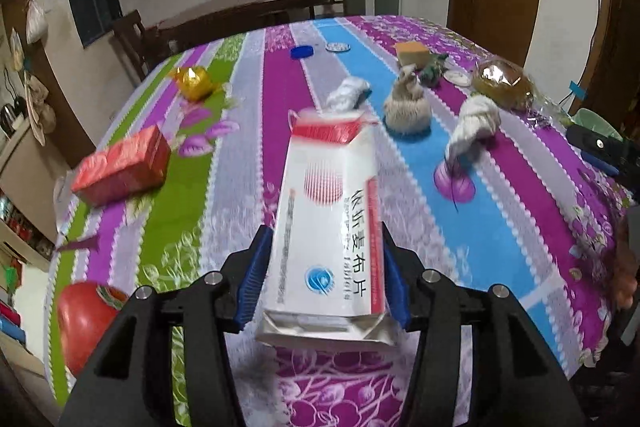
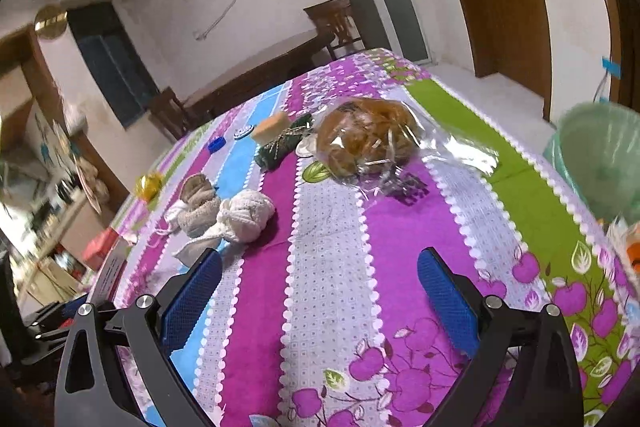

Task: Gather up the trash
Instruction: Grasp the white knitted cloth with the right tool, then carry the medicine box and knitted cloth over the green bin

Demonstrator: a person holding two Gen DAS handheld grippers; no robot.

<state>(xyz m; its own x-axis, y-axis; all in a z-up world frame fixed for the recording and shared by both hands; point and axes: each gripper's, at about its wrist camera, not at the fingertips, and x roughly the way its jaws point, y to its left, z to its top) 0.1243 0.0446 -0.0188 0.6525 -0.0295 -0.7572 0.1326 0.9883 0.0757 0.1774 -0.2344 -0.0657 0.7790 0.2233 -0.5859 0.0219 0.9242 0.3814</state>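
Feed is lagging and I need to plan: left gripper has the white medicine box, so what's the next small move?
Probably carry the white medicine box rightward toward the green-lined bin. The left gripper already clamps it clear of the tablecloth, and the bin sits at the table's right edge. The right gripper is open and empty.

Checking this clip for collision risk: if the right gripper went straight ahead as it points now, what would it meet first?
The open right gripper has bare tablecloth directly ahead; the first object on that line looks like the clear bag of bread, though depth is uncertain.

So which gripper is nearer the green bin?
Right. The right gripper hovers open over the table with the green bin just ahead to its right; the left gripper, gripping the box, is farther.
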